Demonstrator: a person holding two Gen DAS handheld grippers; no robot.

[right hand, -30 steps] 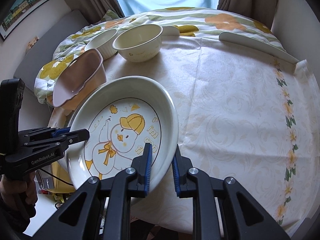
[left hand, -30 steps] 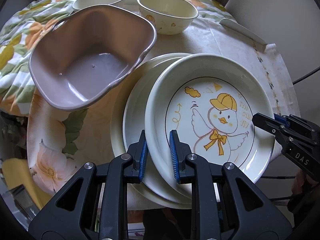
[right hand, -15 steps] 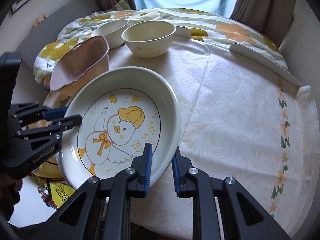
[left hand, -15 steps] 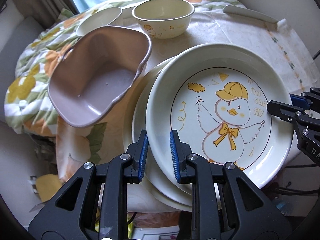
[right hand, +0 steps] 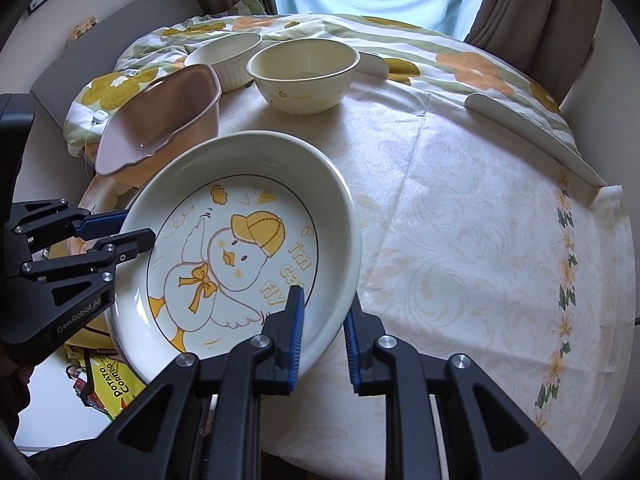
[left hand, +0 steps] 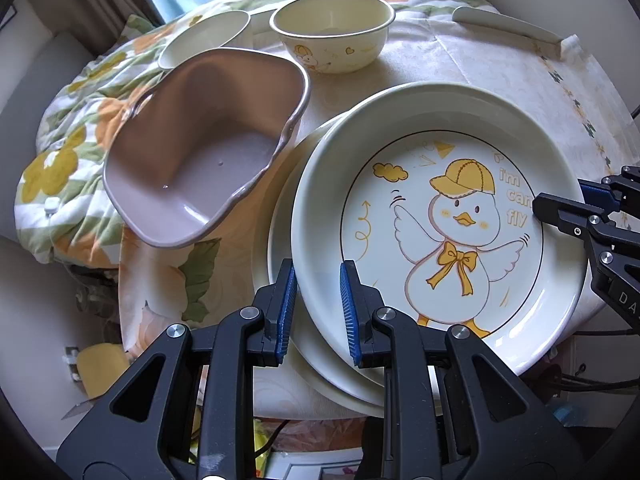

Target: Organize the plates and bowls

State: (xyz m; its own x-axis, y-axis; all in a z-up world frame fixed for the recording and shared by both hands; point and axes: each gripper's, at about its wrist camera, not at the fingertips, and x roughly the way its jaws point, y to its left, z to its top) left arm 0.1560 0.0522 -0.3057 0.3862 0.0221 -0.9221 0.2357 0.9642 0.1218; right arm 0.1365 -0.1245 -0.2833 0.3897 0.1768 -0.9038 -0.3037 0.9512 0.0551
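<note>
Above the cream tablecloth (right hand: 480,220), both grippers' jaws pinch the duck plate (right hand: 240,248)

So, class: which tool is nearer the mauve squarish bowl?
Left. The left tool grips the duck plate on the rim nearest the mauve bowl; the right tool grips the opposite rim.

Cream dishes, a mauve tub and a flowered cloth

The plate (left hand: 436,216) is cream with a white duck in a yellow cap and bow, a thin dark ring and yellow lettering. The tub (left hand: 208,148) is dusty mauve inside, pinkish outside. Two bowls are cream: one (left hand: 334,36) carries small yellow figures and hearts, the other (right hand: 228,58) is ribbed and plain. The tablecloth (right hand: 480,240) is pale cream damask with a daisy border; the cloth beyond (right hand: 400,44) has orange and mustard flowers on green stripes. The gripper pads (left hand: 286,312) are blue on black.
</note>
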